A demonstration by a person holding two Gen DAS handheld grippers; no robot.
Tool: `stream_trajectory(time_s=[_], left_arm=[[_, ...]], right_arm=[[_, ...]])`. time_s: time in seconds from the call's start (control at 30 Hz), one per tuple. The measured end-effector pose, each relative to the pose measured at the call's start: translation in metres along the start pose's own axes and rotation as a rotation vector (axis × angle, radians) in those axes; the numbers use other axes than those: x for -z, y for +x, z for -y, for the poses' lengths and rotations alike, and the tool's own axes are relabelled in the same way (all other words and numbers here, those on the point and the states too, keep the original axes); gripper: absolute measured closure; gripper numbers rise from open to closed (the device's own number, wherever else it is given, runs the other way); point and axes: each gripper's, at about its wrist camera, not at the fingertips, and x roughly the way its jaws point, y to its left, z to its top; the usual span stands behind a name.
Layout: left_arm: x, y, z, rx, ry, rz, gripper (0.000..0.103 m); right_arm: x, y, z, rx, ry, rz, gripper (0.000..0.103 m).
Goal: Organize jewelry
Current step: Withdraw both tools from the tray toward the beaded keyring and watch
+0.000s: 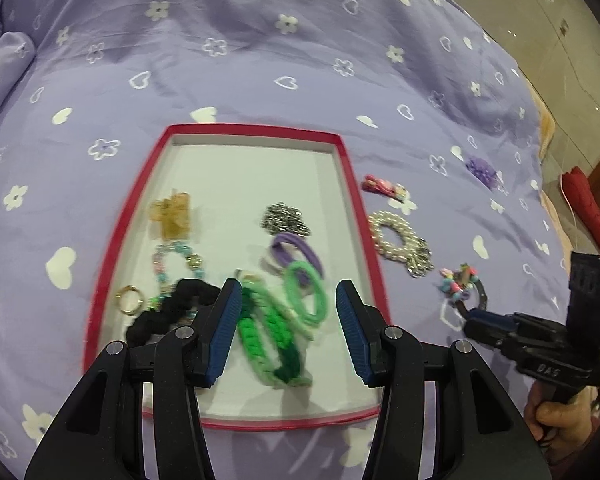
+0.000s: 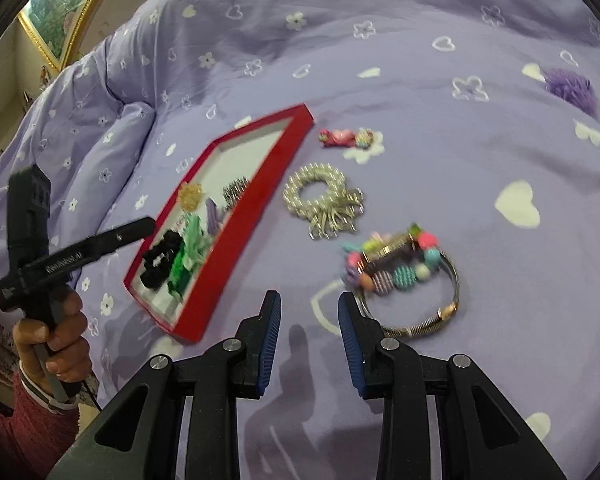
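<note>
Right gripper [image 2: 309, 344]: nearest the right wrist camera, jaws part-way apart with nothing between them, hanging over bare sheet just near-left of the beaded bangle [image 2: 404, 280].
Left gripper [image 1: 285, 332]: jaws moderately wide and empty, poised above the near end of the red tray [image 1: 112, 232], over the green braided band [image 1: 268, 336].
Already in tray: black scrunchie [image 1: 164, 312], gold ring [image 1: 130, 300], pastel bead bracelet [image 1: 176, 258], amber clip [image 1: 172, 216], silver piece [image 1: 286, 218], purple and green hair ties [image 1: 300, 276].
Outside tray, on the purple sheet [image 2: 440, 160]: beaded bangle nearest, pearl bracelet [image 2: 320, 196] beyond it, pink clip [image 2: 342, 137] farther, purple scrunchie [image 2: 570, 86] far right.
Handling of bangle, judged: light, with a stiff springy wire hoop; beads round and likely to slip or roll under the pads.
Where to grip, judged: across the thin wire at the near-left arc, beside the right finger [image 2: 350, 332], not on the beads.
Risk, judged: soft bedding may give under pressure, so pads could pinch the sheet too.
</note>
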Motion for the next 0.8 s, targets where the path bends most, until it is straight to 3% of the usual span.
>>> stream_trajectory(time_s=[0.1, 0.27, 0.37, 0.5, 0.7, 0.8], left_arm=[[0.000, 0.001, 0.009, 0.011, 0.014, -0.007, 0.055], [-0.001, 0.002, 0.020, 0.020, 0.037, -0.011, 0.053], [-0.005, 0.007, 0.027, 0.029, 0.046, -0.015, 0.053], [-0.012, 0.013, 0.038, 0.035, 0.069, -0.018, 0.053], [-0.019, 0.017, 0.061, 0.054, 0.125, -0.016, 0.053], [-0.017, 0.018, 0.067, 0.059, 0.135, -0.019, 0.051]], right_arm=[[0.005, 0.006, 0.006, 0.044, -0.012, -0.026, 0.069], [0.002, -0.013, 0.041, 0.263, 0.050, 0.055, 0.068], [-0.002, -0.028, 0.059, 0.260, 0.110, 0.097, 0.066], [-0.004, -0.044, 0.049, 0.187, 0.074, 0.157, 0.066], [-0.017, -0.023, 0.035, 0.152, 0.004, 0.091, 0.070], [-0.022, -0.017, 0.044, 0.121, 0.030, 0.076, 0.072]])
